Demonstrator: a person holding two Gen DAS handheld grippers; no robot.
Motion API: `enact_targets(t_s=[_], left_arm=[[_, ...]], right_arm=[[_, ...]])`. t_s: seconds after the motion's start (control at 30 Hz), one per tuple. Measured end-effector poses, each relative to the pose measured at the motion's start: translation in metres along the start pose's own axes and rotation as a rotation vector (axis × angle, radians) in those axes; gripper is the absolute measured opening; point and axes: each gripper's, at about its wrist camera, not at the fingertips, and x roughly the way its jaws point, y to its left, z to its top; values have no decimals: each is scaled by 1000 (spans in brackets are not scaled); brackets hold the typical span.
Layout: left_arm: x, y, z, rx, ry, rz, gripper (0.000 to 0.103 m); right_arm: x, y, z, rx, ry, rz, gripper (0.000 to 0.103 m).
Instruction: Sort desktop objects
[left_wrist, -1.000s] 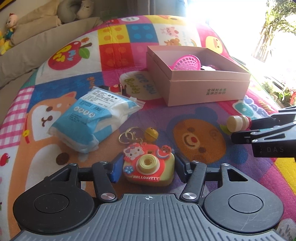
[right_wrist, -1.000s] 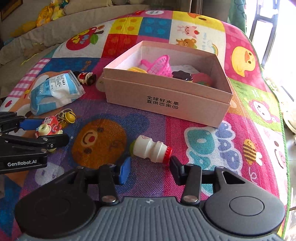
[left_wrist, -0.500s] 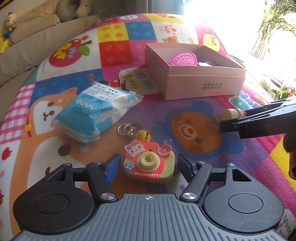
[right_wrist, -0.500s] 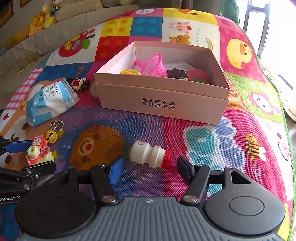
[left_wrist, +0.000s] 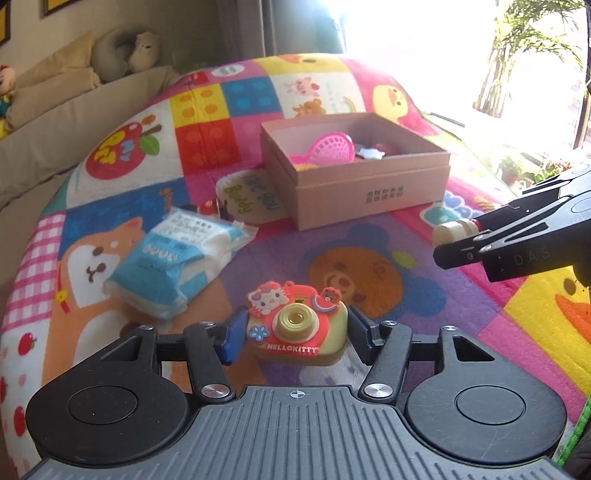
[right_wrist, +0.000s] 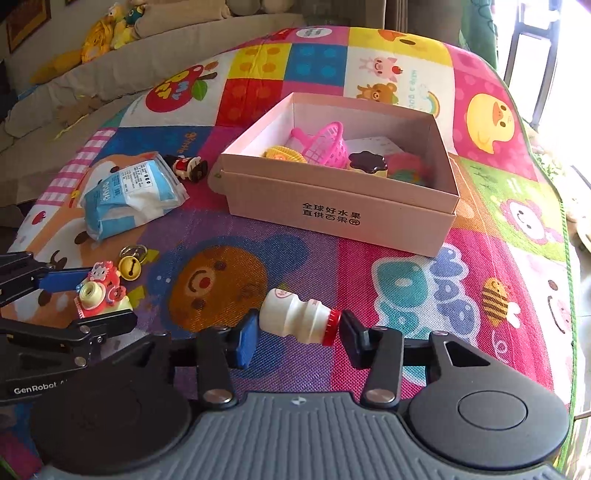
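My left gripper (left_wrist: 297, 339) is shut on a Hello Kitty toy camera (left_wrist: 297, 332) and holds it off the mat; its key ring and yellow bell (right_wrist: 130, 266) hang behind it. My right gripper (right_wrist: 297, 334) is shut on a small white yogurt bottle with a red cap (right_wrist: 297, 317), gripped end to end and raised above the mat. An open pink cardboard box (right_wrist: 340, 212) stands beyond both, holding a pink toy basket (right_wrist: 325, 146) and other small toys. In the left wrist view, the bottle (left_wrist: 452, 232) and right gripper show at the right.
A blue and white tissue pack (left_wrist: 177, 258) lies on the colourful play mat at the left, with a small red figure (right_wrist: 186, 168) beside it. A sofa with plush toys (right_wrist: 107, 33) lies behind the mat. A window (left_wrist: 480, 55) glares at the right.
Both grippers closed on their objects and rose: the left one took the toy camera, the right one took the yogurt bottle. The box now looks farther and lower.
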Motion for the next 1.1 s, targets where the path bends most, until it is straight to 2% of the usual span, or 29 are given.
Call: enact_targets(t_s=[0.1,0.23,0.37,0.43,0.5,0.57,0.67,0.73,0.83,1.0,1.07,1.1], left_arm=[[-7,-2,34,51,-95,1,62],[1,-4,105,94,-246,7,62],[33,-2,165,52,-290,-19,62],[52,-1,181,45,-298,-34,64],[67,4,184,34,-283,-23,77],[73,14,173,4,-249,-5,80],[67,31,136,-8,-201,32,89],[60,37,111,-3,-168,71,92],[38,48,67,-15,-127,102,96],[12,69,13,-42,-77,204,100],[8,85,-5,-102,-32,247,100],[10,91,-11,-127,-13,259,100]], right_arm=[[-26,-3,11,-44,-50,18,47],[-57,-18,48,-54,-173,-13,47],[-70,-35,99,-64,-322,-103,47],[-64,-43,123,-69,-354,-126,47],[-52,-49,145,-100,-372,-140,48],[-35,-54,161,-109,-363,-160,58],[-16,-58,165,-74,-313,-172,59],[-8,-54,155,-61,-277,-122,59],[8,-26,128,-100,-210,-43,60],[32,27,108,-138,-44,132,62],[42,48,108,-132,16,204,69],[47,56,109,-122,39,226,75]])
